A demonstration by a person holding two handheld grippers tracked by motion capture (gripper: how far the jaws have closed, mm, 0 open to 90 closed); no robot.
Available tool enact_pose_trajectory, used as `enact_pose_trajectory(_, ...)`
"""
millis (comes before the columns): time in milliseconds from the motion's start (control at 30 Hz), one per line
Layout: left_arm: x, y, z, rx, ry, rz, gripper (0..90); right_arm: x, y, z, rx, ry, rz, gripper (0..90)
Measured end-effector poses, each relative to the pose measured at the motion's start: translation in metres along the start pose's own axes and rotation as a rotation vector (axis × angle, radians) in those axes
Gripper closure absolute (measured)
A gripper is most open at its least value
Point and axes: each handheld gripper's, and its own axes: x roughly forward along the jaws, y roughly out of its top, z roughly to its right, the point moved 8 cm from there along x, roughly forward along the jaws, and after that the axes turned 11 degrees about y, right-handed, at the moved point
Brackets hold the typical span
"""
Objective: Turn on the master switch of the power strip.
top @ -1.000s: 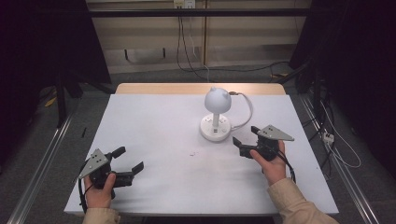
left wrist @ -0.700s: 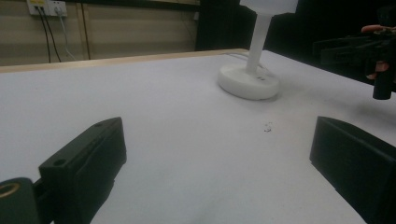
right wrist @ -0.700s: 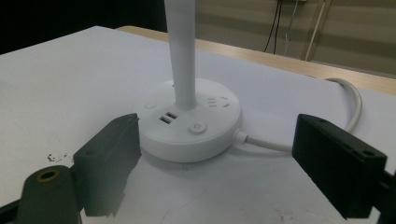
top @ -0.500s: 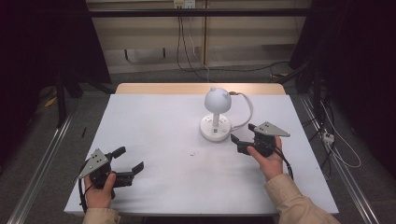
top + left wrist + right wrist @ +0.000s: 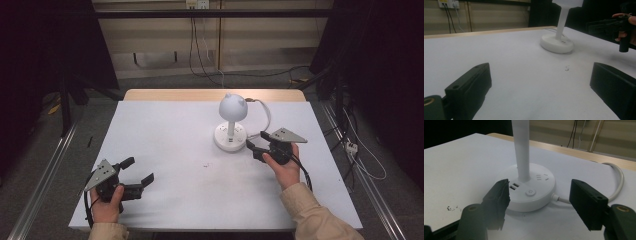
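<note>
Right claw closing in on the lamp base — nothing pressed or gripped yet.

The white lamp (image 5: 231, 120) stands on the worktop (image 5: 170, 130) right of centre, toward its far edge. The right claw (image 5: 254, 148) sits at about 4 o'clock from its base, jaws spread but just narrowing, the base's near edge and power button (image 5: 530, 192) between them, untouched. The left claw (image 5: 136, 172) rests well apart at about 8 o'clock — spread, empty. Judging by this, the button press is what remains.
</note>
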Motion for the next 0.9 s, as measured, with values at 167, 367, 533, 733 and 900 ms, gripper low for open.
enact_pose_trajectory(167, 0.000, 0.000, -0.001, 0.001, 0.002, -0.002, 3.3, 0.004, 0.000, 0.001, -0.002, 0.006, -0.010, 42.8)
enact_pose_trajectory(367, -0.001, 0.000, -0.001, 0.002, 0.002, 0.000, 3.3, 0.009, 0.001, 0.000, -0.003, 0.024, -0.012, 51.5)
enact_pose_trajectory(533, 0.000, 0.000, 0.000, 0.000, -0.001, -0.001, 3.3, 0.013, 0.002, -0.003, -0.005, 0.042, -0.019, 56.8)
enact_pose_trajectory(733, 0.000, 0.000, 0.000, -0.002, -0.001, -0.001, 3.3, 0.018, 0.005, -0.004, 0.000, 0.061, -0.017, 64.4)
enact_pose_trajectory(900, 0.000, 0.000, 0.000, -0.005, -0.004, 0.001, 3.3, 0.021, 0.005, -0.004, 0.009, 0.083, -0.024, 70.5)
